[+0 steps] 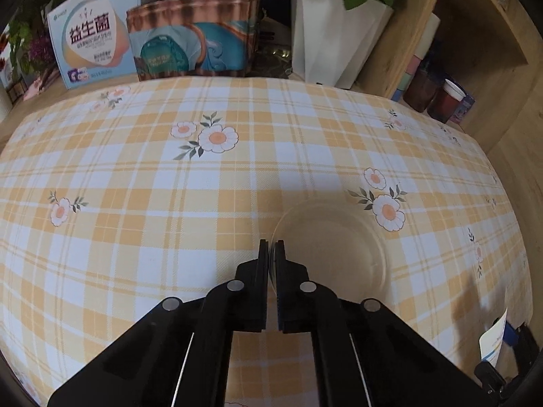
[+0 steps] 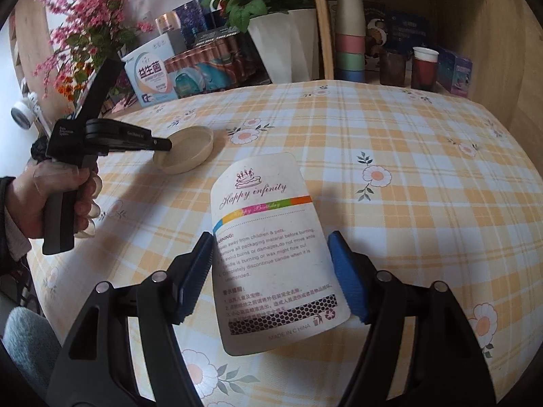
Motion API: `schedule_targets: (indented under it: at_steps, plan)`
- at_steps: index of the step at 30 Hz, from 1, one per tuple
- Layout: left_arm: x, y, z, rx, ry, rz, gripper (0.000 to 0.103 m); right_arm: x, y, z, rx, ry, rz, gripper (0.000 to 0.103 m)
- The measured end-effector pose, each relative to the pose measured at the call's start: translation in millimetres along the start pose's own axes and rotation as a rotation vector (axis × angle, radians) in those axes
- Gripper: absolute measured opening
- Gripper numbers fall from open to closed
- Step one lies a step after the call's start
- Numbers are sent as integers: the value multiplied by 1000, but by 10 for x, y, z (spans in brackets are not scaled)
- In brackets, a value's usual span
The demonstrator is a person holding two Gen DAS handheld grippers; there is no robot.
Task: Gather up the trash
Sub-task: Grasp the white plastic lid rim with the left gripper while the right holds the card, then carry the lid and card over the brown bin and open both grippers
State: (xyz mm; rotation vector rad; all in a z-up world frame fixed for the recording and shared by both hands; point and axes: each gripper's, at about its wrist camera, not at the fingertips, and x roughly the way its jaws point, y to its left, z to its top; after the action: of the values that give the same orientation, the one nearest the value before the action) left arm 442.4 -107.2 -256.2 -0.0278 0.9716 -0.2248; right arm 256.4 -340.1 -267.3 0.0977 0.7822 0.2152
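Observation:
A clear shallow plastic dish [image 1: 331, 254] sits on the checked tablecloth [image 1: 169, 203]. My left gripper [image 1: 271, 247] is shut on the dish's near rim. In the right wrist view the same dish [image 2: 185, 151] looks beige, with my left gripper [image 2: 163, 144] clamped on its rim. A white candle package card [image 2: 271, 254] with birthday print and warning text lies flat on the cloth. My right gripper [image 2: 271, 251] is open, its blue-padded fingers on either side of the card, not touching it. The card's edge also shows at the lower right of the left wrist view [image 1: 493, 339].
Boxes [image 1: 95, 40], a foil pack [image 1: 193, 40] and a white plant pot [image 1: 325, 34] stand along the table's far edge. A wooden shelf [image 2: 458, 17] at the right holds stacked cups [image 2: 349, 37] and jars. Pink flowers [image 2: 85, 27] stand at the far left.

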Motion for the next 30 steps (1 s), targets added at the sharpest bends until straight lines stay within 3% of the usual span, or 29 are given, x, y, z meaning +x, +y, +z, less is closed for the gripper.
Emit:
schedule_targets:
  at_steps: [15,21,30]
  plan:
    - [-749,12,-198,129,-83,5,3,19,90,-20,-44,-5,-56,69]
    - [-1299,170,-504,121,-99,-21,3,-107,152,-21,-42,-10,-71,69]
    - [-2099,306,-1175,130,-130,-64,3,-654,548,-194,-32,-44,-7,69]
